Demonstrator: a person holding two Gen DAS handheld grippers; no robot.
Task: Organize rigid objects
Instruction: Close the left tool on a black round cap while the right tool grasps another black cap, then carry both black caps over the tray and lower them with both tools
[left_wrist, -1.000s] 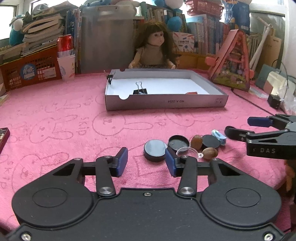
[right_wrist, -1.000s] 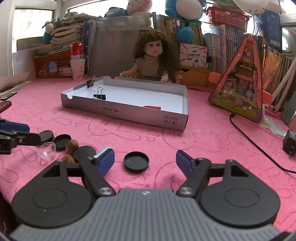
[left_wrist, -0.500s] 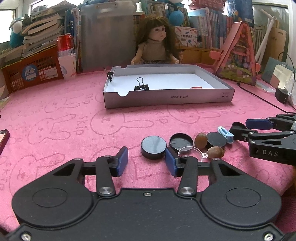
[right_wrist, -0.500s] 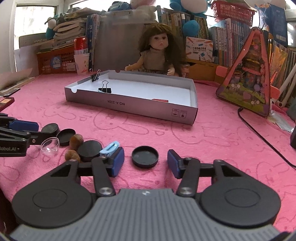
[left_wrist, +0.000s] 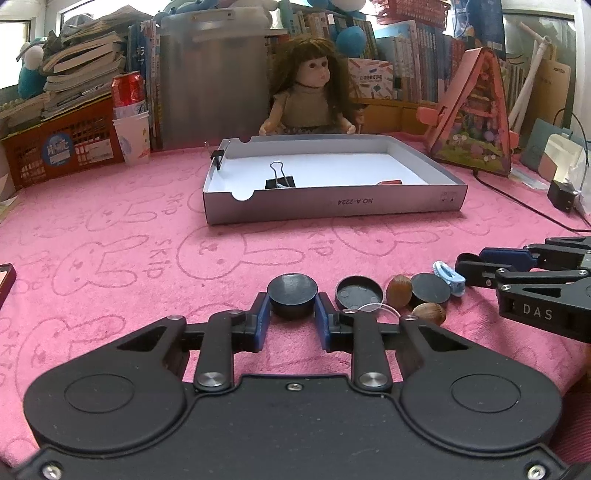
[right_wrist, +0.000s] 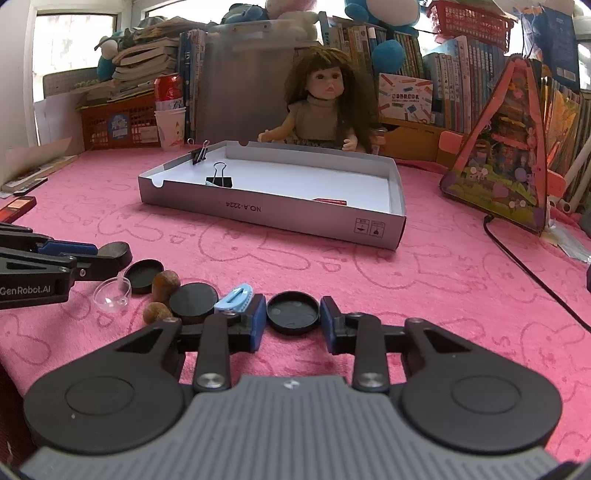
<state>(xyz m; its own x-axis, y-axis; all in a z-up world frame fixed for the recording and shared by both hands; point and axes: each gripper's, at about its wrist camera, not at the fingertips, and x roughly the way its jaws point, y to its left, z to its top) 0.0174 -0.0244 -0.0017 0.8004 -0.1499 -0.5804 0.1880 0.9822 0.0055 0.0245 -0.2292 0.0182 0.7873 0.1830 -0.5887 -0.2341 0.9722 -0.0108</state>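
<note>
- A pink cloth with rabbit outlines (left_wrist: 110, 229) covers the whole table.
- A flat grey cardboard tray (left_wrist: 332, 206) lies on the cloth, well apart from both grippers; inside it are a black binder clip (left_wrist: 280, 181) and a small red piece (left_wrist: 389, 182), and a second binder clip (right_wrist: 199, 154) sits on its far left rim.
- A doll (left_wrist: 312, 96) sits just behind the tray.
- The left gripper (left_wrist: 291, 312) is closed on a black round cap (left_wrist: 292, 295); both blue pads press its sides, and the cap rests low over the cloth.
- The right gripper (right_wrist: 293, 317) has just been closing, and an upturned black lid (right_wrist: 293, 312) lies between its pads; they are right at its edges, but I cannot tell if they press it.
- Between the two grippers a small group lies on the cloth: another upturned black lid (left_wrist: 358, 293), a flat black disc (left_wrist: 430, 289), two brown nuts (left_wrist: 399, 290) (left_wrist: 430, 313), a clear plastic cap (right_wrist: 112, 295) and a light blue clip (right_wrist: 234, 297), which touches the right gripper's left finger.
</note>
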